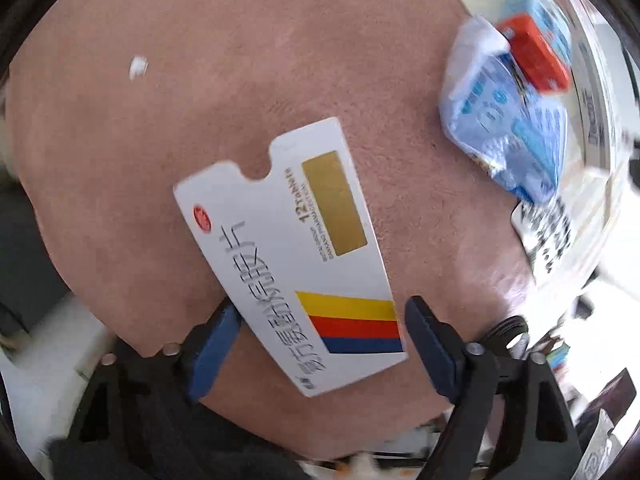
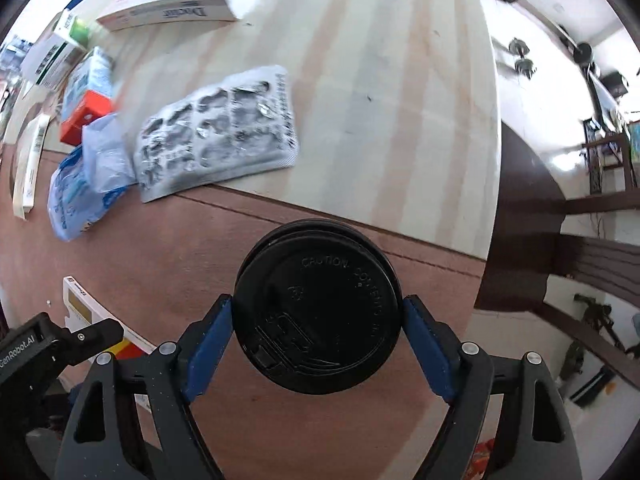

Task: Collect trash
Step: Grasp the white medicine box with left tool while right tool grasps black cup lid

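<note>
Left tool (image 1: 322,334) points down at the brown tabletop (image 1: 200,100), blue pads straddling the lower end of a flat white tablet box (image 1: 288,248) with yellow, red and blue stripes and a gold panel. The left pad (image 1: 214,344) meets the box's long edge; the right pad sits just off the other edge with a sliver of tabletop showing, so the jaws are partly closed around the box but not clamped. Box lies flat on the tabletop, skewed to the tool. Small white crumb (image 1: 138,67) well apart, upper left. At the upper right, a crumpled blue-and-white plastic wrapper (image 1: 492,120) with a small orange box (image 1: 534,54) just beside it, blurry. Right tool (image 2: 318,334) also points down, both blue pads against the rim of a black disposable cup lid (image 2: 318,306) seen from above, embossed caution text on it; the tool has hold of the lid at its widest part. Whether a cup sits under the lid cannot be told. Beyond it the brown surface gives way to a pale striped wooden board (image 2: 400,100). On the board lies a used silver blister sheet (image 2: 220,132); the blue wrapper and orange box are just left of it, and a long white carton (image 2: 176,4) lies farther back. The left tool's black body shows at the lower left of the right wrist view, over the white tablet box.
</note>
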Demonstrator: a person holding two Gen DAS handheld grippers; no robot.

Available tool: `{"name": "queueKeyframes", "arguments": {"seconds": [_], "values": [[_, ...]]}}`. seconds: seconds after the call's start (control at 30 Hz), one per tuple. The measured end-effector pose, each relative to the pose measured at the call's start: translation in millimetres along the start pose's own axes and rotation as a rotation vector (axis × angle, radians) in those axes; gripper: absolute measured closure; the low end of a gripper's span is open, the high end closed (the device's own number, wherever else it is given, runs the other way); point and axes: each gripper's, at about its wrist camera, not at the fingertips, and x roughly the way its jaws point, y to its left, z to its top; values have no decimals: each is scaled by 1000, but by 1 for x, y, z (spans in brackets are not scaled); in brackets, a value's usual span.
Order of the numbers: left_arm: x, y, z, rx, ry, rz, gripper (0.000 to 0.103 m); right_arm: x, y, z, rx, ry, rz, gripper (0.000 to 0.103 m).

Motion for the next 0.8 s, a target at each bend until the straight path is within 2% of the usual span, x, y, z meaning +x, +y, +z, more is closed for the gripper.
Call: {"name": "queueKeyframes", "arguments": {"seconds": [0.03, 0.1, 0.13, 0.17, 0.2, 0.23, 0.27, 0.3, 0.37, 0.43, 0.5, 0.6, 0.63, 0.7, 0.8], "values": [[-4, -5, 1, 60, -29, 28, 28, 2, -3, -2, -1, 3, 0, 18], [-12, -12, 4, 180, -74, 75, 38, 6, -5, -4, -10, 10, 6, 18], [-17, -19, 6, 280, -110, 121, 38, 6, -7, -4, -16, 13, 13, 18], [-20, -23, 7, 344, -134, 166, 38, 14, 13, -13, -24, 14, 15, 18], [-24, -26, 8, 439, -179, 244, 38, 17, 24, -17, -39, 18, 20, 18], [-27, -27, 11, 509, -206, 286, 38, 18, 33, -19, -51, 18, 27, 18], [-28, -23, 15, 533, -212, 313, 37, 20, 40, -18, -64, 19, 30, 18], [-30, -19, 21, 525, -210, 315, 36, 23, 47, -18, -84, 19, 31, 18], [-35, -6, 35, 446, -175, 257, 37, 25, 59, -19, -117, 18, 34, 18], [-38, 12, 47, 282, -116, 117, 37, 26, 66, -20, -132, 21, 34, 18], [-35, 24, 52, 161, -68, 6, 37, 25, 65, -20, -128, 12, 25, 17], [-19, 30, 57, 23, 2, -90, 36, 22, 65, -18, -106, 2, 9, 17], [-17, 27, 59, 1, -8, -86, 33, 21, 60, -18, -93, -4, 5, 17], [-15, 19, 63, -11, -8, -22, 33, 19, 54, -5, -86, -8, -7, 17], [-7, -9, 61, 18, -19, 63, 33, 19, 47, -2, -81, -7, -14, 17]]}}
